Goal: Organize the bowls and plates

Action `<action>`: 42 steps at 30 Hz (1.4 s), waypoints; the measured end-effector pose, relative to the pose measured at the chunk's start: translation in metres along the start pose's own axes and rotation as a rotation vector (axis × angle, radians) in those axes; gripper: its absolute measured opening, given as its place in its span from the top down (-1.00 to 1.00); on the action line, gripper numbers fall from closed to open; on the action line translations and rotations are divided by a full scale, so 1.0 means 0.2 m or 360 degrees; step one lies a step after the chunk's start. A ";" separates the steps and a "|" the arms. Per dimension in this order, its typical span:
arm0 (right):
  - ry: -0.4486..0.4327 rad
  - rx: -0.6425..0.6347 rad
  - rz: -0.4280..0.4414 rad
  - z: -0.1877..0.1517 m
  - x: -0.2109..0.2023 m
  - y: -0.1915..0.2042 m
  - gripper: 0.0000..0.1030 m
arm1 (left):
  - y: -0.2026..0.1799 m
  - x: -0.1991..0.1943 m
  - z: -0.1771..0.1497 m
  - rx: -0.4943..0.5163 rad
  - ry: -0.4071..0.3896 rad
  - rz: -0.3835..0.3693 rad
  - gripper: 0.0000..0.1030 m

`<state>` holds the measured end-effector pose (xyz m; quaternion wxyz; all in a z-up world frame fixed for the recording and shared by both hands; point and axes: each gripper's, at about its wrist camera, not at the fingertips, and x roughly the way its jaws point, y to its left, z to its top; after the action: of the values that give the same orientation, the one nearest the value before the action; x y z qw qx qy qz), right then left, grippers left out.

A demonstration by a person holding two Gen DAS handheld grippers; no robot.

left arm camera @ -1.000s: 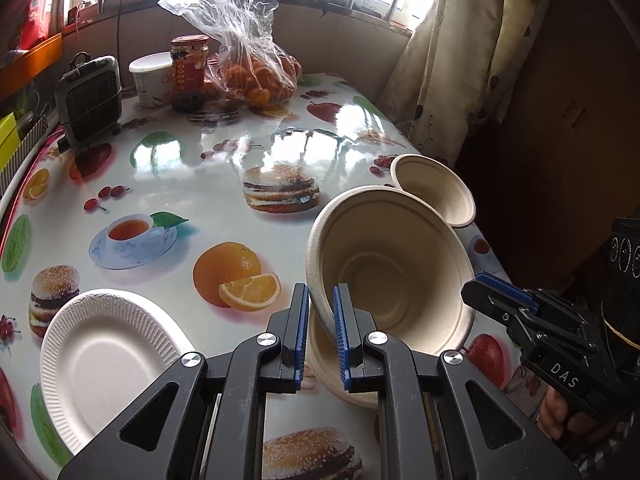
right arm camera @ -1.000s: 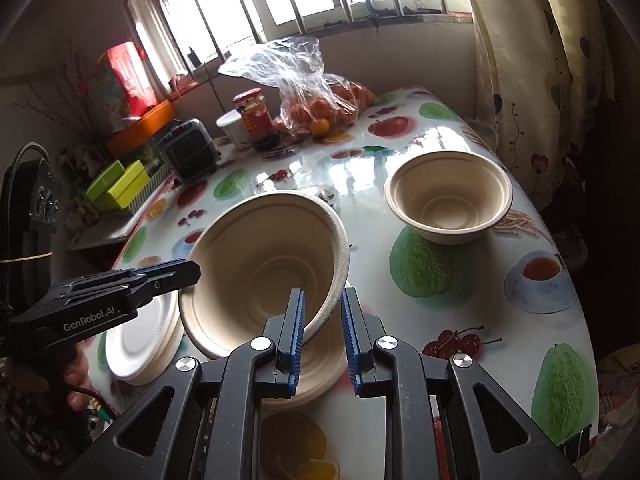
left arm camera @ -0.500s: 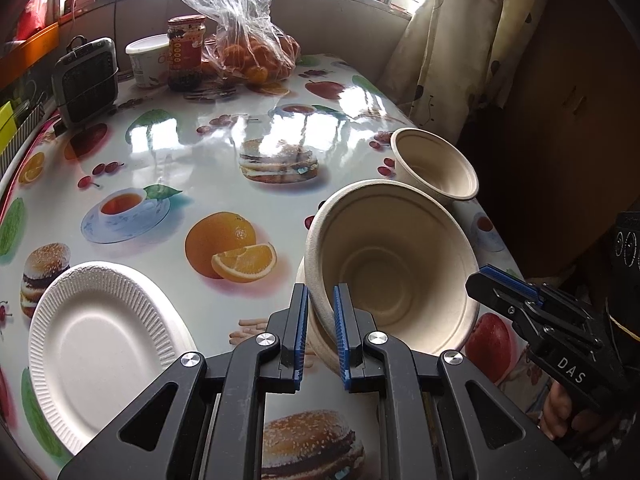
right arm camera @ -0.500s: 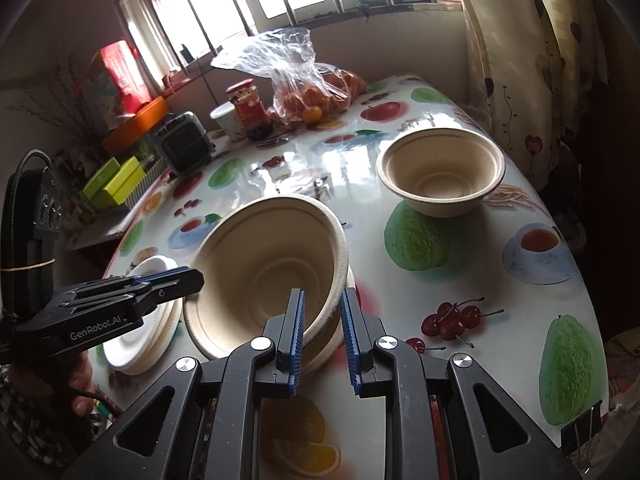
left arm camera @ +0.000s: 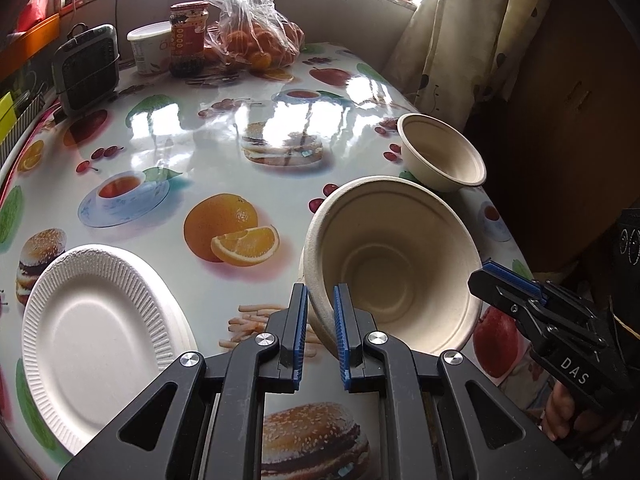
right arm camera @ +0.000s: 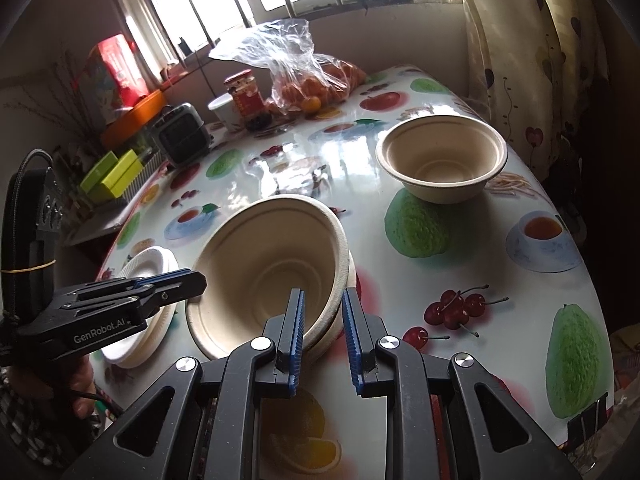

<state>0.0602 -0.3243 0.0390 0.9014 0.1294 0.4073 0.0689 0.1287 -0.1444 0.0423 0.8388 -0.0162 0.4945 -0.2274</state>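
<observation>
A beige paper bowl (left arm camera: pixel 392 264) sits nested in another bowl on the table; it also shows in the right wrist view (right arm camera: pixel 264 264). My left gripper (left arm camera: pixel 320 328) straddles the near rim of the bowl, fingers slightly apart. My right gripper (right arm camera: pixel 322 328) straddles the opposite rim, also slightly apart. A second beige bowl (left arm camera: pixel 440 158) stands alone near the table's right edge, also in the right wrist view (right arm camera: pixel 440 156). A stack of white paper plates (left arm camera: pixel 96 320) lies at the left, also in the right wrist view (right arm camera: pixel 148 268).
At the far end of the table stand a bag of oranges (left arm camera: pixel 252 36), a red jar (left arm camera: pixel 188 32), a white tub (left arm camera: pixel 150 46) and a small grey heater (left arm camera: pixel 86 68). A curtain (left arm camera: pixel 460 40) hangs at the right, beside the table edge.
The tilted bowl held by both grippers has come down and settled into the bowl beneath. Both grippers' fingers have parted a little from its rim.
</observation>
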 end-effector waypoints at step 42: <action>0.0025 0.0041 0.0005 -0.02 0.05 -0.03 0.56 | 0.01 0.03 0.00 -0.0017 0.0030 0.0003 0.72</action>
<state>0.0636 -0.3272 0.0285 0.8964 0.1410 0.4149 0.0661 0.1316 -0.1454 0.0375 0.8342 -0.0180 0.5034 -0.2243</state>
